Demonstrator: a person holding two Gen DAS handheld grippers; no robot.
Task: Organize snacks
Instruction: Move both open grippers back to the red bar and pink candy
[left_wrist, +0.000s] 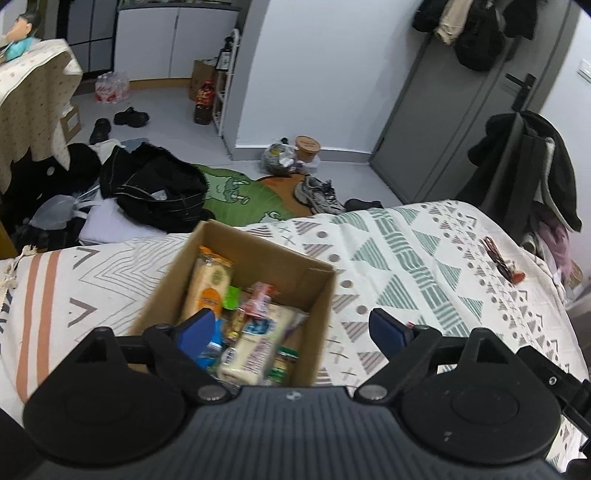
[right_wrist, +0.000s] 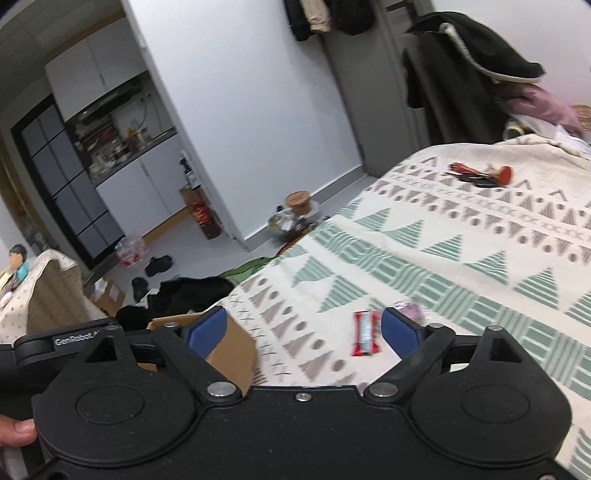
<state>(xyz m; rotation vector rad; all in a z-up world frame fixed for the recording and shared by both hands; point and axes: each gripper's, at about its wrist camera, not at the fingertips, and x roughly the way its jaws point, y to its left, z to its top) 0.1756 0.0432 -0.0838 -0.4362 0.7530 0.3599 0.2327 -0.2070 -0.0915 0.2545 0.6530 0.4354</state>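
Open brown cardboard box sits on the patterned cream-and-green bedspread, already holding several wrapped snacks: a tall orange-and-cream cracker pack, a pale cream-and-blue wrapped pack and small red and green packets I can't identify. Landmark = the box.

Still outside the box: a small red-and-white wrapped candy bar lying flat on the bedspread, well to the right of the box, with a pale lilac wrapped piece just beyond it, partly hidden by a finger.

Left gripper hovers over the box's near side, jaws spread wide, nothing held. Right gripper is also spread wide and empty, above the bedspread between the box's right wall and the candy bar; the bar lies just inside its right finger.

Step, as I judge it: collecting loose snacks, the candy bar next. Next move calls for shifting right to centre on the bar, dropping to the fabric, closing across its narrow width, then carrying it left over the box wall.

Room: open bedspread all around the bar. Bed edge drops off just beyond the box's far side. Keys and a red-handled object lie far right of the box, out of the way.
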